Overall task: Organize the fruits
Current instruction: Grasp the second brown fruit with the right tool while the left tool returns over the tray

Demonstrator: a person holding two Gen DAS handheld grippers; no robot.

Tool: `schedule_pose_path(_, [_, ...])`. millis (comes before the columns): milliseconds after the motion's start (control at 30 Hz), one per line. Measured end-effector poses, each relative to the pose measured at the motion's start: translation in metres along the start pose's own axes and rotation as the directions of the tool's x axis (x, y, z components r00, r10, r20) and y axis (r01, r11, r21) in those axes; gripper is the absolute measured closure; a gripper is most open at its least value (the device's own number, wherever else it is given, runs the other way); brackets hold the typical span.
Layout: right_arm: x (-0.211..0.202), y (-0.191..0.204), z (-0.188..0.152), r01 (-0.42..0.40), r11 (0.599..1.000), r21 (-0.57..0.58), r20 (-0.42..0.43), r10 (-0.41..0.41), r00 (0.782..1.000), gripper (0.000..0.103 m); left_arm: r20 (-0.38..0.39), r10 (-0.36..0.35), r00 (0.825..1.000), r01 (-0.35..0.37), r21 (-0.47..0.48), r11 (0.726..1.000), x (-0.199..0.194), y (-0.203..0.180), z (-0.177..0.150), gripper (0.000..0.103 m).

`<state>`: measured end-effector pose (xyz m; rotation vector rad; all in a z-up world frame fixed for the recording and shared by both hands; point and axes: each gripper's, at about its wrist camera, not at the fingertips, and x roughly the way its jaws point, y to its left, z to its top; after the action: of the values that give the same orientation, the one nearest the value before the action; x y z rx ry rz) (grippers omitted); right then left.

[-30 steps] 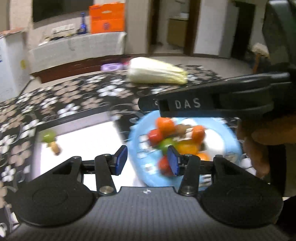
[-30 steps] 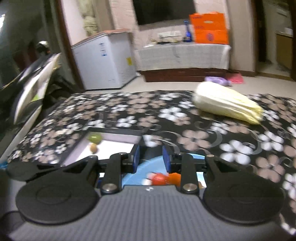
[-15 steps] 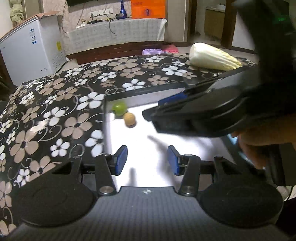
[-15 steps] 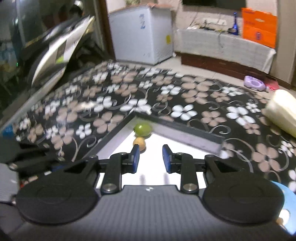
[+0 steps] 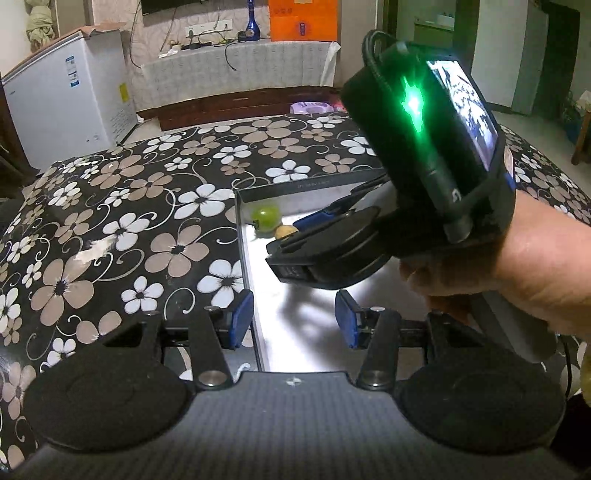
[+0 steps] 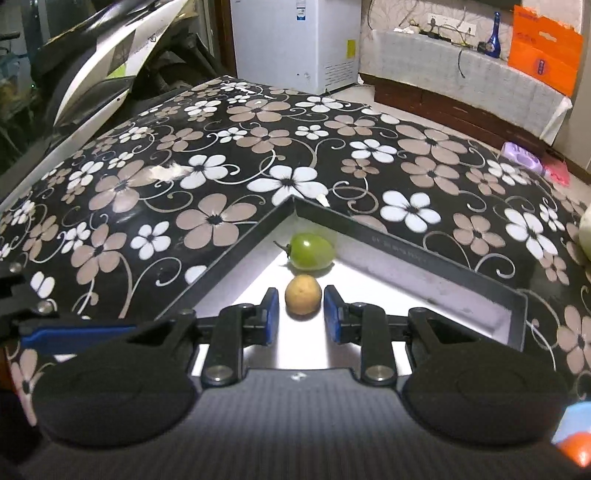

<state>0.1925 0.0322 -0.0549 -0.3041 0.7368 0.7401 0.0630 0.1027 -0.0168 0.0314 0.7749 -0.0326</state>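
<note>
Floral tablecloth (image 6: pixel 229 155) | right gripper (image 6: pixel 301 314) jaws narrowly apart, empty, framing tan fruit (image 6: pixel 303 294) | left gripper (image 5: pixel 293 319) jaws apart, empty

Black tablecloth (image 6: pixel 229 155) w/ white & tan flowers, pale swirls. Tray (image 6: pixel 373 236): black rim, white inside. Green fruit (image 6: pixel 311 251), tan-yellow fruit (image 6: pixel 303 294) just in front. Blue pads on black left gripper (image 5: pixel 294 324) & right gripper (image 6: pixel 301 316). Green light on black cam unit (image 5: pixel 424 147). Orange box (image 5: pixel 303 20), blue bottle (image 6: pixel 495 26), white freezer (image 6: pixel 295 40).
</note>
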Motion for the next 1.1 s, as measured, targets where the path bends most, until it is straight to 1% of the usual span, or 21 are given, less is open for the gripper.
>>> schedule_pose_path(33, [0.001, 0.001, 0.001, 0.006, 1.0, -0.003, -0.002, -0.006, 1.0, 0.078, 0.004, 0.009, 1.0, -0.009, -0.002, 1.0, 0.001, -0.001, 0.001, 0.048])
schedule_pose_path(167, [-0.006, -0.005, 0.003, 0.019, 1.0, 0.016, -0.009, -0.018, 1.0, 0.078, 0.009, 0.074, 0.997, -0.074, 0.01, 0.997, 0.009, -0.01, 0.005, 0.046])
schedule_pose_path(233, [-0.018, -0.014, 0.003, 0.025, 0.999, 0.04, 0.016, -0.026, 1.0, 0.078, 0.011, 0.114, 0.993, -0.114, 0.022, 0.993, 0.016, -0.018, 0.008, 0.043])
schedule_pose_path(267, [-0.028, -0.019, 0.003, 0.025, 0.998, 0.054, 0.037, -0.027, 0.999, 0.078, 0.018, 0.147, 0.989, -0.147, 0.037, 0.988, 0.02, -0.023, 0.01, 0.042])
schedule_pose_path(333, [-0.046, -0.029, 0.003, 0.021, 0.996, 0.085, 0.078, -0.028, 0.997, 0.078, 0.038, 0.209, 0.977, -0.211, 0.07, 0.975, 0.027, -0.034, 0.016, 0.036])
schedule_pose_path(400, [-0.063, -0.042, 0.001, 0.019, 0.992, 0.127, 0.115, -0.033, 0.993, 0.078, 0.061, 0.254, 0.965, -0.259, 0.102, 0.961, 0.033, -0.045, 0.022, 0.035])
schedule_pose_path(433, [-0.07, -0.048, 0.0, 0.015, 0.989, 0.146, 0.127, -0.034, 0.991, 0.078, 0.08, 0.281, 0.956, -0.289, 0.124, 0.949, 0.036, -0.052, 0.025, 0.034])
schedule_pose_path(500, [-0.079, -0.06, -0.004, 0.009, 0.983, 0.182, 0.141, -0.035, 0.989, 0.078, 0.108, 0.311, 0.944, -0.325, 0.156, 0.933, 0.041, -0.063, 0.031, 0.034])
schedule_pose_path(533, [-0.082, -0.065, -0.005, 0.007, 0.981, 0.194, 0.144, -0.035, 0.989, 0.078, 0.113, 0.312, 0.943, -0.328, 0.165, 0.93, 0.043, -0.067, 0.034, 0.034])
schedule_pose_path(567, [-0.084, -0.069, -0.007, 0.007, 0.979, 0.204, 0.146, -0.037, 0.989, 0.078, 0.107, 0.3, 0.948, -0.314, 0.167, 0.934, 0.046, -0.07, 0.037, 0.034])
schedule_pose_path(633, [-0.087, -0.072, -0.009, 0.008, 0.978, 0.209, 0.145, -0.039, 0.989, 0.078, 0.088, 0.253, 0.963, -0.265, 0.163, 0.95, 0.053, -0.071, 0.043, 0.034])
schedule_pose_path(667, [-0.088, -0.072, -0.011, 0.007, 0.978, 0.209, 0.145, -0.038, 0.989, 0.078, 0.087, 0.239, 0.967, -0.25, 0.166, 0.954, 0.055, -0.071, 0.045, 0.034])
schedule_pose_path(767, [-0.091, -0.073, -0.013, 0.005, 0.979, 0.202, 0.145, -0.035, 0.989, 0.078, 0.105, 0.242, 0.965, -0.258, 0.195, 0.946, 0.06, -0.07, 0.047, 0.034])
schedule_pose_path(833, [-0.093, -0.072, -0.014, 0.001, 0.98, 0.199, 0.146, -0.03, 0.989, 0.078, 0.101, 0.224, 0.969, -0.241, 0.211, 0.947, 0.064, -0.063, 0.047, 0.034])
schedule_pose_path(967, [-0.094, -0.072, -0.015, -0.007, 0.981, 0.195, 0.145, -0.022, 0.989, 0.078, 0.065, 0.13, 0.989, -0.139, 0.167, 0.976, 0.07, -0.034, 0.05, 0.034])
schedule_pose_path(1033, [-0.094, -0.071, -0.014, -0.013, 0.98, 0.198, 0.15, -0.017, 0.989, 0.078, 0.07, 0.059, 0.996, -0.068, 0.143, 0.987, 0.072, -0.02, 0.054, 0.034])
schedule_pose_path(1100, [-0.094, -0.07, -0.013, -0.02, 0.98, 0.198, 0.153, -0.01, 0.988, 0.078, 0.078, -0.001, 0.997, -0.011, 0.153, 0.988, 0.073, -0.009, 0.057, 0.034])
